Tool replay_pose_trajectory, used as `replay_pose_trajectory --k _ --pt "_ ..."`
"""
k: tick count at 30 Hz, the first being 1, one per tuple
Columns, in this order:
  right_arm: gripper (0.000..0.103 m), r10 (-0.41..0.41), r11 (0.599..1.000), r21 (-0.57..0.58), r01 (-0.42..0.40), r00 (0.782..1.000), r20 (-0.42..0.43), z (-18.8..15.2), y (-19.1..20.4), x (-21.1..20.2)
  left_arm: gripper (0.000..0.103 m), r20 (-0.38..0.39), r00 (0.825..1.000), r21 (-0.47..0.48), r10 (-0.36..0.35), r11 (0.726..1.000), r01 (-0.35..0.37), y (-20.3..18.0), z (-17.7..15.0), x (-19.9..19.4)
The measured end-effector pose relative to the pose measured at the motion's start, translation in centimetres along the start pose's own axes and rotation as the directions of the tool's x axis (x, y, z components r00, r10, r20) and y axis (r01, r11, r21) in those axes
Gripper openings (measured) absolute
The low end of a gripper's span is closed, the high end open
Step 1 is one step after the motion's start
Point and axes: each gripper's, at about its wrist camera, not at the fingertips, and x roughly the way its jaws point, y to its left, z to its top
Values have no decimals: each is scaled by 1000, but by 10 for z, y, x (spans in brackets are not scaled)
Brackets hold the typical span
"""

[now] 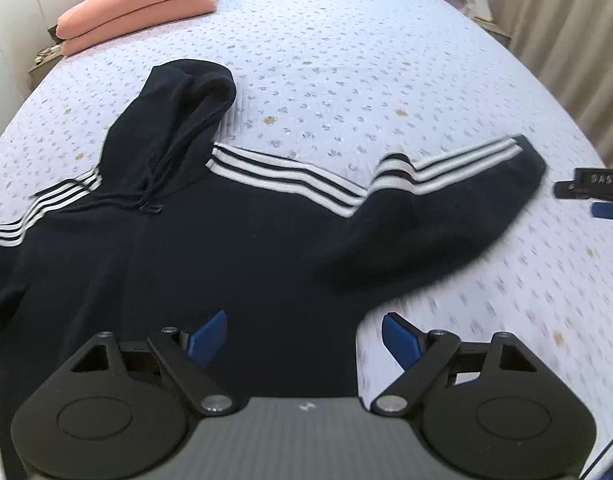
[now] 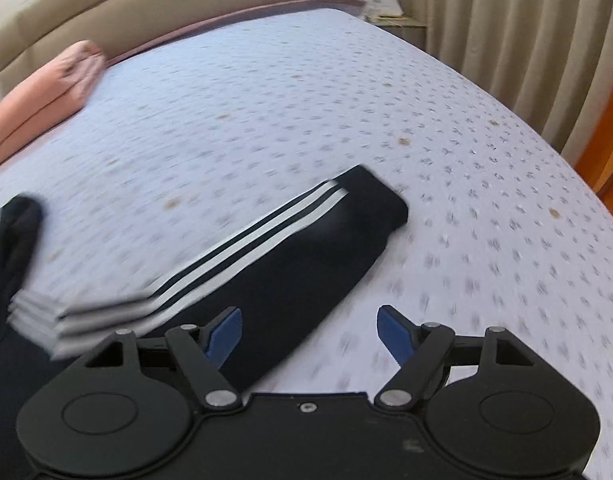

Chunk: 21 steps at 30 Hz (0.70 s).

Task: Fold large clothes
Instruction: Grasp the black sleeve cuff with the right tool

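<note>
Bed [image 1: 346,60] in pale lilac patterned quilt, black three-stripe hoodie [image 1: 226,248] spread flat across it, sleeve out, folded salmon-pink blanket [image 1: 142,4] stacked near the headboard

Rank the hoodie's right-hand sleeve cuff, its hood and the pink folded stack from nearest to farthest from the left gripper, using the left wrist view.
From the left gripper:
1. Sleeve cuff, off to the right on the bedspread.
2. Hood, ahead and left; close to the cuff's range, so that order is tentative.
3. Pink folded stack, far left corner by the headboard.
</note>
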Motion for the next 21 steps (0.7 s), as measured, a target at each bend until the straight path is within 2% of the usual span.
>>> replay_pose_trajectory --k 5,9,11,12,13,15,16,18,21 --pt "90 -3 992 124 5 1000 -20 30 -35 80 85 21 999 -42 43 998 -42 -6 29 56" --pt "90 -61 981 181 66 998 -29 44 -54 128 85 32 996 -41 88 995 -87 -4 43 81" --pt "93 -51 973 222 63 997 -57 47 -61 150 85 35 994 -41 101 994 -100 -1 47 92" --pt "88 -61 972 224 65 998 -26 47 -59 150 85 36 994 -43 106 994 -105 1 48 97" --pt "62 -59 976 209 59 998 -7 47 -54 149 85 36 993 -44 114 993 -113 2 49 103" --pt "32 -33 989 146 32 999 6 47 -39 145 85 39 991 -41 131 991 -130 3 51 115" --pt "21 -22 992 124 19 1000 17 46 -34 142 85 39 989 -40 144 989 -142 3 53 122" --pt "20 28 994 107 -33 999 47 45 -32 128 83 39 988 -44 147 988 -145 2 56 132" --pt "19 -11 996 91 -3 989 150 39 -41 78 82 47 991 -61 128 990 -125 -1 61 140"
